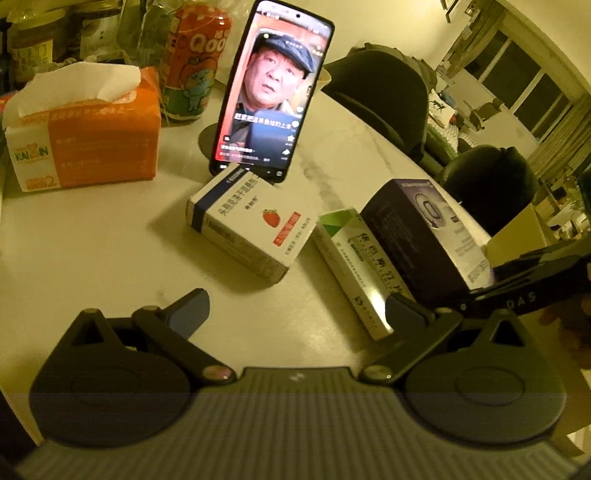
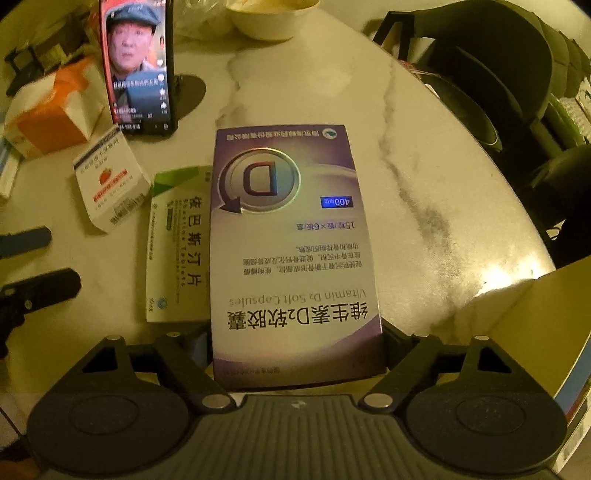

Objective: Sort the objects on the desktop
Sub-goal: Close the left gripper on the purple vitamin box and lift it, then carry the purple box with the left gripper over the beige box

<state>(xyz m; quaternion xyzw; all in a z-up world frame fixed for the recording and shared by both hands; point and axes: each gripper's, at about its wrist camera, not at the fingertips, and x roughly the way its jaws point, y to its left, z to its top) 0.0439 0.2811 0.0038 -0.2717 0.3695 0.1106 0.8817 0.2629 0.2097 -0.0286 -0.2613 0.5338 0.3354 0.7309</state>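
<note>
Purple box [image 2: 291, 236] on marble table [image 2: 424, 177], near end between right gripper [image 2: 295, 345] fingers, grip unclear, long axis twelve-to-six, green box [image 2: 173, 251] touching at nine, left gripper [image 1: 295, 314] open, empty.

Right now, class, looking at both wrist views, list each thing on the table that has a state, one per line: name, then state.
phone: propped upright, screen lit.
tissue pack: opened, tissue sticking out.
strawberry box: closed, lying flat.
green box: closed, flat, beside the purple box.
purple vitamin box: closed, between the right gripper jaws; grip unclear.
left gripper: jaws open, empty.
bowl: upright; contents unclear.
</note>
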